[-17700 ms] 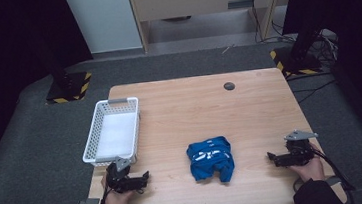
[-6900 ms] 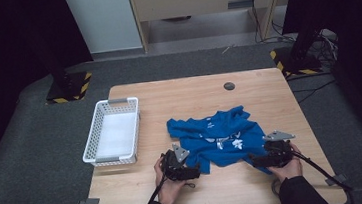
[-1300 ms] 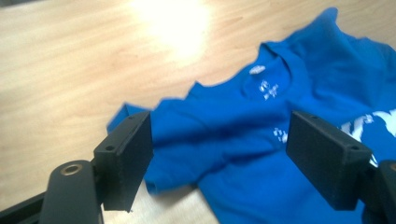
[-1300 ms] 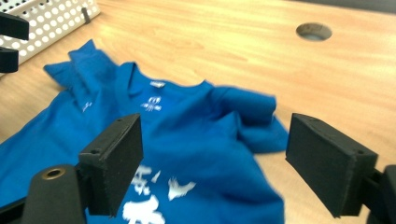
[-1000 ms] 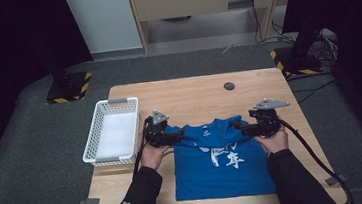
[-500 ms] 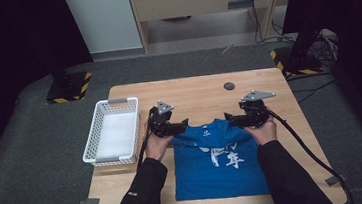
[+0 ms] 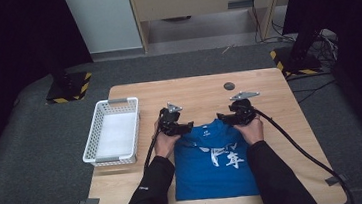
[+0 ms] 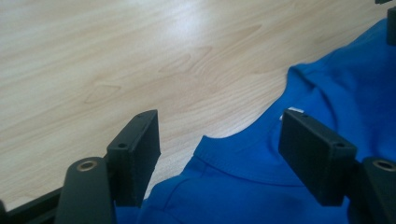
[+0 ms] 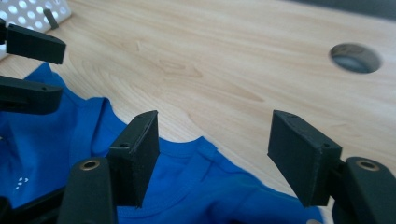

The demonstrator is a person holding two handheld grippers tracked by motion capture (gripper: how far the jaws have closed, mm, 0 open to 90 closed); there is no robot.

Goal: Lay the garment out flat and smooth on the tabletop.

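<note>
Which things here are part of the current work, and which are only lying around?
In use: blue shirt; left gripper and right gripper, both open over its collar edge.
Lying about: white basket; table hole.

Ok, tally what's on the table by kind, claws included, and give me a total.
Blue T-shirt: 1
White basket: 1
Claws: 2, the left claw and the right claw, both open at the shirt's top edge
Total: 4
</note>
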